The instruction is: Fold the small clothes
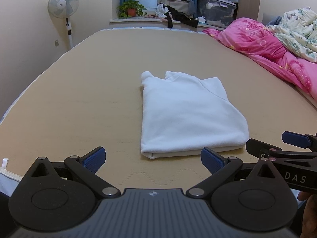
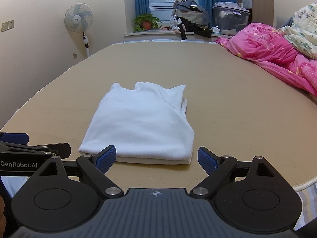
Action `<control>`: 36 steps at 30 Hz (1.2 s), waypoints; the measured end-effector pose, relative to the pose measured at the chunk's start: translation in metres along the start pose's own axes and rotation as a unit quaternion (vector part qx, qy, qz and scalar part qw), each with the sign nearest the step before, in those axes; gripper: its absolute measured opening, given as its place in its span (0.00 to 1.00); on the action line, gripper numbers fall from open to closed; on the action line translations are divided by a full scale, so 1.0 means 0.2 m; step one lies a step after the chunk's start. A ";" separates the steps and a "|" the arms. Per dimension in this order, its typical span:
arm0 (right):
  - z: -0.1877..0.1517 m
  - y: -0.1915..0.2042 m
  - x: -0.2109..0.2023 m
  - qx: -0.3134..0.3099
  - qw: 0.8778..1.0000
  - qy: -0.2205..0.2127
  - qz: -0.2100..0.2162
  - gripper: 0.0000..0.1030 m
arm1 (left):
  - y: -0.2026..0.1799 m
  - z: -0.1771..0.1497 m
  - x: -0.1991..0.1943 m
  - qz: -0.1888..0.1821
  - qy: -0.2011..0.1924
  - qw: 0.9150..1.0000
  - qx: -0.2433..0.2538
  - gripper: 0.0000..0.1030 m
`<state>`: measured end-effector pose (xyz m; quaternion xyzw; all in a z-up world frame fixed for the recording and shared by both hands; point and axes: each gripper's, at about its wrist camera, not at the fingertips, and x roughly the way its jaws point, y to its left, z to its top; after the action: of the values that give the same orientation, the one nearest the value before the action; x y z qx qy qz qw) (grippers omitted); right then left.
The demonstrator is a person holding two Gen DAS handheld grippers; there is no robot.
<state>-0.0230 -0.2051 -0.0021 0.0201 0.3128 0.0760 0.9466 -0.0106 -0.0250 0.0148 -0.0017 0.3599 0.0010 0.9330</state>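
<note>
A white garment (image 1: 188, 115) lies folded into a flat rectangle on the tan bed (image 1: 79, 103), collar end away from me. In the left wrist view my left gripper (image 1: 152, 161) stands open just in front of the garment's near edge, nothing between its blue pads. The right gripper's fingers (image 1: 293, 138) poke in from the right edge of that view. In the right wrist view the same garment (image 2: 142, 123) lies ahead, and my right gripper (image 2: 156, 159) is open at its near edge, left pad overlapping the cloth's front hem. The left gripper's arm (image 2: 29, 150) shows at the left.
A pink quilt (image 1: 267, 45) and a floral quilt (image 1: 297, 31) are heaped along the bed's right side. Beyond the bed a windowsill holds a potted plant (image 1: 131, 9), a clothes pile (image 1: 176, 6) and a plastic bin (image 1: 216, 10). A standing fan (image 1: 63, 6) is by the left wall.
</note>
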 end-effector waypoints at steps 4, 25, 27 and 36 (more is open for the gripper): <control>0.00 0.00 0.00 0.000 1.000 0.000 0.000 0.87 | 0.01 0.00 0.01 -0.002 0.001 1.000 0.001 1.00; 0.00 0.00 0.01 -0.002 1.000 -0.001 -0.002 0.87 | 0.00 0.00 0.01 -0.005 -0.001 1.000 -0.002 1.00; 0.00 0.00 0.02 -0.002 1.000 -0.001 -0.002 0.87 | 0.00 0.00 0.01 -0.004 -0.001 1.000 -0.001 1.00; 0.00 0.00 0.01 -0.002 1.000 0.000 -0.002 0.87 | 0.00 0.00 0.01 -0.005 -0.001 1.000 -0.002 1.00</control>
<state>-0.0210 -0.2056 -0.0039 0.0177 0.3124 0.0749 0.9468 -0.0082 -0.0244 0.0137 -0.0051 0.3588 -0.0026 0.9334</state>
